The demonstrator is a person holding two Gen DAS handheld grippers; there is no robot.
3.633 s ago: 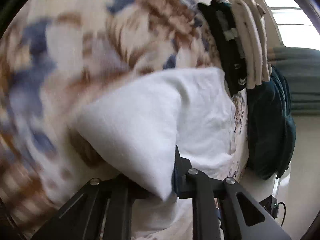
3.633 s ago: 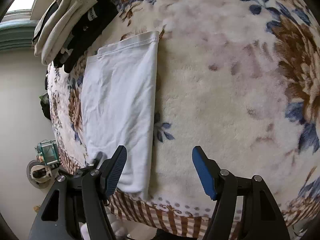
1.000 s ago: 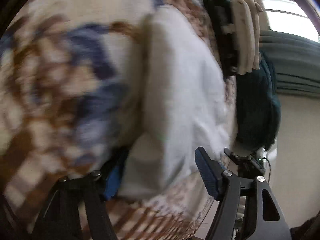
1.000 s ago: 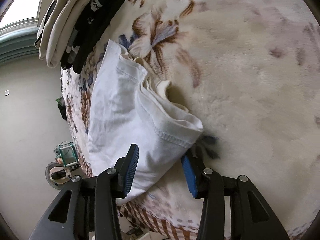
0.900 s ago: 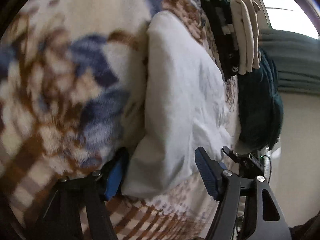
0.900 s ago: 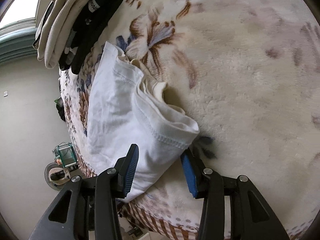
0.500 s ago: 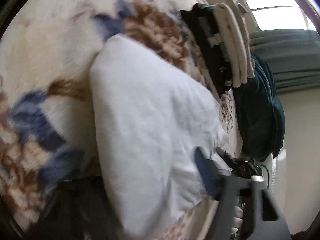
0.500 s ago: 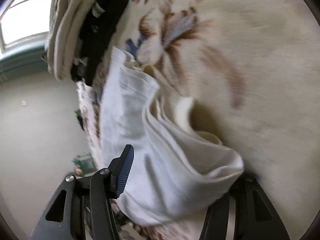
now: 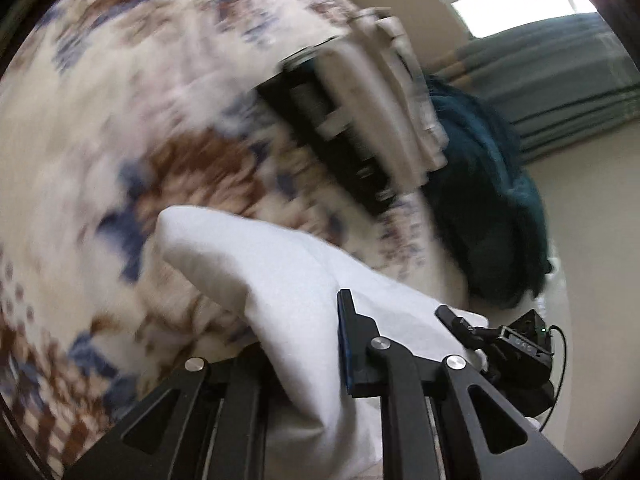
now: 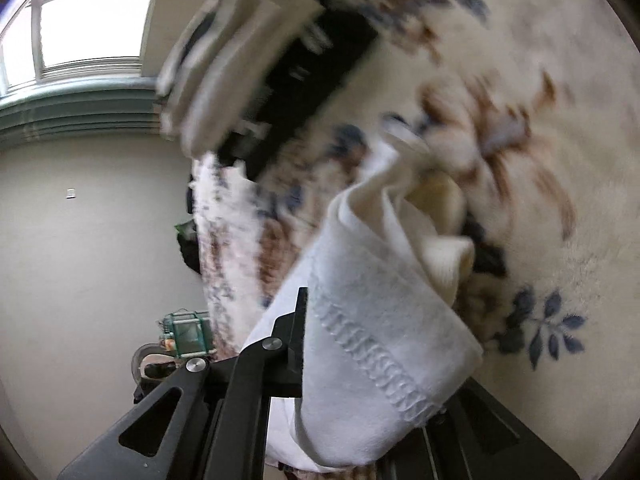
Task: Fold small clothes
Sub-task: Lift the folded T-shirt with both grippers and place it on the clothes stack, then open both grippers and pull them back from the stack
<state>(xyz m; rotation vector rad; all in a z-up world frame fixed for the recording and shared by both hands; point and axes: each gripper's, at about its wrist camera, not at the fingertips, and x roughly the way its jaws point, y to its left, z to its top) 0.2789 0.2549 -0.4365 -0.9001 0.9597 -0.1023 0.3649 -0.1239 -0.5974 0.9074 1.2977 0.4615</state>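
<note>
While both grippers pinch the white garment, the fold is only half done.

Left gripper (image 9: 308, 344) is closing its jaws on one end of the garment (image 9: 280, 264), cloth bunched between them; right gripper (image 10: 376, 356) is clenched on the hemmed end (image 10: 384, 344), its far finger buried under cloth. So the garment hangs lifted between them, just above the floral blanket (image 9: 120, 100), doubled lengthwise by the look of it. Further out sits a stack of folded clothes (image 9: 372, 120) with a teal bundle (image 9: 488, 200) beside it. Probably left: lay the held end over, flatten, and add it to the stack.
</note>
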